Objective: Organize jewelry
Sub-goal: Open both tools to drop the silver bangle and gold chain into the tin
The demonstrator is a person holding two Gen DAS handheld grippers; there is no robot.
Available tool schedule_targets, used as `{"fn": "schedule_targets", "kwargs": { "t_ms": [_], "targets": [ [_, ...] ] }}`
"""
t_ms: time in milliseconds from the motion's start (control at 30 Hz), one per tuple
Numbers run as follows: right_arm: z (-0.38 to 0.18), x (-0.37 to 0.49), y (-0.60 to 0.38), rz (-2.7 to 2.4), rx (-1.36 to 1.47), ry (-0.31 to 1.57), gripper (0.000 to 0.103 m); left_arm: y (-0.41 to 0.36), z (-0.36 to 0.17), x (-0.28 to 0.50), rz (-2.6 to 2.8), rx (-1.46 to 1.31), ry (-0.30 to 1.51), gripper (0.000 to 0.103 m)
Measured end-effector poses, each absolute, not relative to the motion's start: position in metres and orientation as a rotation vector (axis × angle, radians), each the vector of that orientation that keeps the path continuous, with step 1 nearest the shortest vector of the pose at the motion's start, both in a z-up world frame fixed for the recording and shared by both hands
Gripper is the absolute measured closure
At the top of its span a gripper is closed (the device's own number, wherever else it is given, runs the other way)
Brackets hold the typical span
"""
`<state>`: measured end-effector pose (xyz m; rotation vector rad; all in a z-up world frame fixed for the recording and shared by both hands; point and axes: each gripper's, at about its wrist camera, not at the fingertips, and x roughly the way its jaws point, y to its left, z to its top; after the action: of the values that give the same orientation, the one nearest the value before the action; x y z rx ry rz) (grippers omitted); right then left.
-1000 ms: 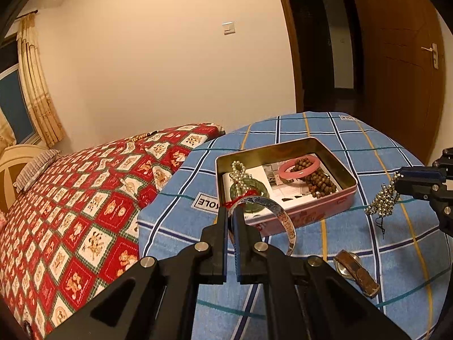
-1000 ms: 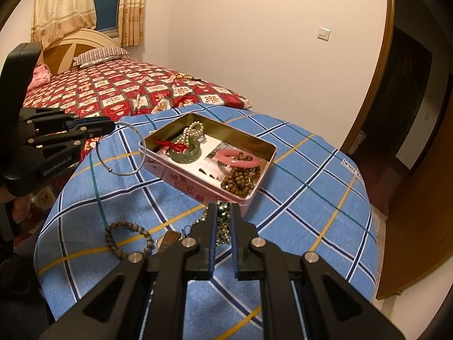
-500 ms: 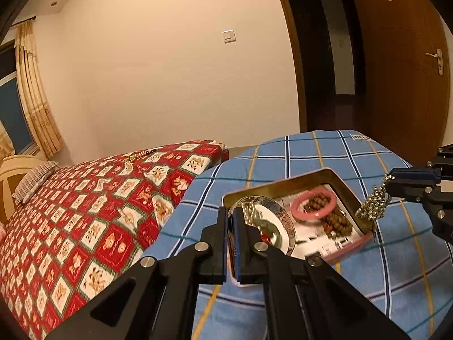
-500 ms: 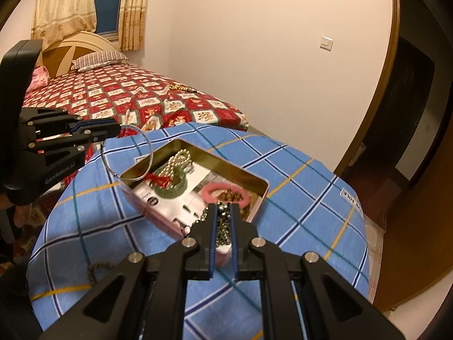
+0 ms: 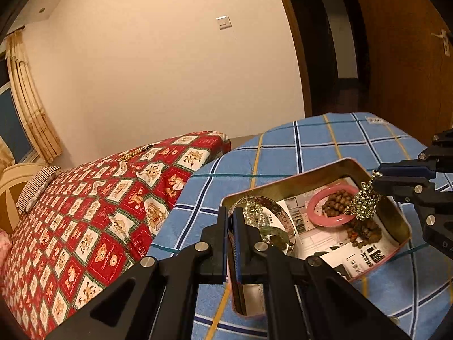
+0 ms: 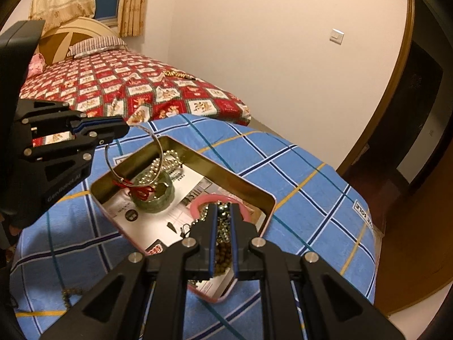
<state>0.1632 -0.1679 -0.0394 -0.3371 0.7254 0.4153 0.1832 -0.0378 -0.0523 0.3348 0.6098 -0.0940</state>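
An open pink tin sits on the blue checked table. Inside lie a pink bangle, brown wooden beads, a green jade bangle with pearls and a red cord. My left gripper is shut on a thin silver bangle, which hangs over the tin's left end. My right gripper is shut on a gold bead chain, dangling over the pink bangle.
A bed with a red patterned quilt borders the table on the left. A bead bracelet lies on the cloth near the table's front left. A wooden door stands at the right.
Both grippers moved forward over the tin with their loads. The silver bangle now hangs above the jade bangle, and the gold chain has come over the pink bangle and beads.
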Motion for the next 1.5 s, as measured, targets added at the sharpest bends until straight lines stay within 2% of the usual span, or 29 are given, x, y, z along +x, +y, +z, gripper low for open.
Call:
{"fn": "schedule_targets", "kwargs": {
  "t_ms": [533,1367,1467,1500],
  "targets": [
    [-0.065,0.183,-0.159,0.417,-0.349,0.781,0.092,-0.041,-0.077,0.200,-0.099,0.342,0.658,0.101],
    [-0.074,0.183,-0.153,0.401,-0.398,0.798,0.092,-0.045,-0.073,0.196,-0.103,0.350,0.653,0.099],
    [-0.074,0.182,-0.154,0.391,-0.404,0.793,0.084,-0.044,-0.073,0.197,-0.089,0.348,0.657,0.097],
    [-0.074,0.182,-0.155,0.387,-0.403,0.790,0.072,-0.044,-0.073,0.197,-0.081,0.348,0.657,0.094]
  ]
}}
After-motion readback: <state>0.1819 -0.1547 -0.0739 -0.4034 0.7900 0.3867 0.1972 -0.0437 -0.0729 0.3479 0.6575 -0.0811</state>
